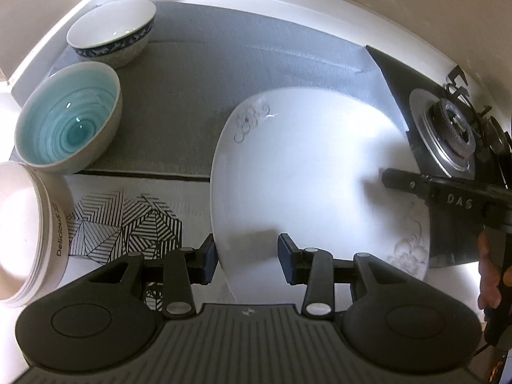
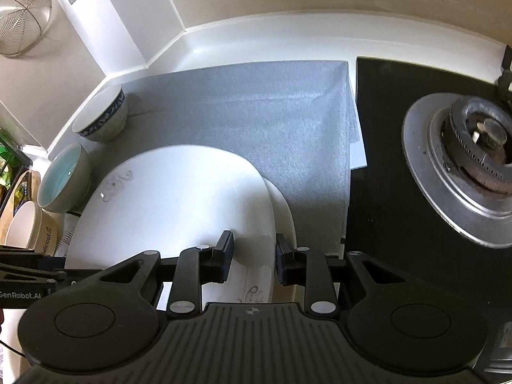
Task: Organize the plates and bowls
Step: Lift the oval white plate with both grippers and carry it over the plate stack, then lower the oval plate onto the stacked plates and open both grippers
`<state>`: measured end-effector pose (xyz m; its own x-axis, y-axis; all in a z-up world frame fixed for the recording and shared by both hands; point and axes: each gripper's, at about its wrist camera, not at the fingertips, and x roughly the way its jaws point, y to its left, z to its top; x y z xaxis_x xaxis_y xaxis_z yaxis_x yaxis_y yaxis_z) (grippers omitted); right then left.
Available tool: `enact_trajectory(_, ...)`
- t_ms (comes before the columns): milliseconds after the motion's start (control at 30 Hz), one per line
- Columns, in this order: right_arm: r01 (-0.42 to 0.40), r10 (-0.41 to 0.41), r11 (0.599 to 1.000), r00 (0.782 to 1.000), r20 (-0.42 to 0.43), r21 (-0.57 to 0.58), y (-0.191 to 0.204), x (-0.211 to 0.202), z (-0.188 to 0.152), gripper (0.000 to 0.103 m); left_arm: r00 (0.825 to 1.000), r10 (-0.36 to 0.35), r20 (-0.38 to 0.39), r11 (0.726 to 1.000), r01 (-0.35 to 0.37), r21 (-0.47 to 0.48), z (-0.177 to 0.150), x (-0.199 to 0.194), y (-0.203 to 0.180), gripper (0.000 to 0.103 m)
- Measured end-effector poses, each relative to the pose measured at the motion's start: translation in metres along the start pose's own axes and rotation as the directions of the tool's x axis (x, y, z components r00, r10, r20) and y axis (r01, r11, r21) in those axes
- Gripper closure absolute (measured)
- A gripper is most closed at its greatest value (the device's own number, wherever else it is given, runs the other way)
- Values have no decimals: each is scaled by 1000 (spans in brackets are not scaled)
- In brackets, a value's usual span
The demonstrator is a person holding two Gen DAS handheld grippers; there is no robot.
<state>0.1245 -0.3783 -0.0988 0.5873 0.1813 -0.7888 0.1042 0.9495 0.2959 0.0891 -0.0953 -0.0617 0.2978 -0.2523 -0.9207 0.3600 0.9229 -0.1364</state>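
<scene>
I have the large white plate point(image 1: 307, 172) carried between both grippers over the grey mat point(image 1: 198, 73) on the worktop point(image 2: 243, 35): my left gripper point(image 1: 245, 257) is clamped on its left rim and my right gripper point(image 2: 252, 257) on its right rim, so the plate's long axis runs from one gripper to the other, with neither nearer. The teal bowl point(image 1: 68, 121) and the blue-patterned bowl point(image 1: 112, 32) sit at the mat's left edge toward the worktop's back corner, so the plate lies right of them. I read "Delicious" on the stacked white bowls point(image 1: 28, 233), "DAS" on the right gripper's body and "GenRobot.AI" on the left one's.
</scene>
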Motion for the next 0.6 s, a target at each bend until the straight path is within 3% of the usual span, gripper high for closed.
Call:
enact_trajectory(267, 20, -19, 998, 1000, 24, -68, 4, -7, 3, 74, 997, 7, 82, 1000, -5, -22, 6, -15, 7, 58)
enact_trajectory(433, 37, -38, 996, 999, -10, -85, 6, -6, 3, 76, 994, 24, 111, 998, -17, -66, 18, -14, 16, 58)
enact_trajectory(600, 38, -41, 996, 998, -37, -82, 7, -9, 2, 77, 998, 14, 55, 997, -10, -80, 21, 9, 16, 59)
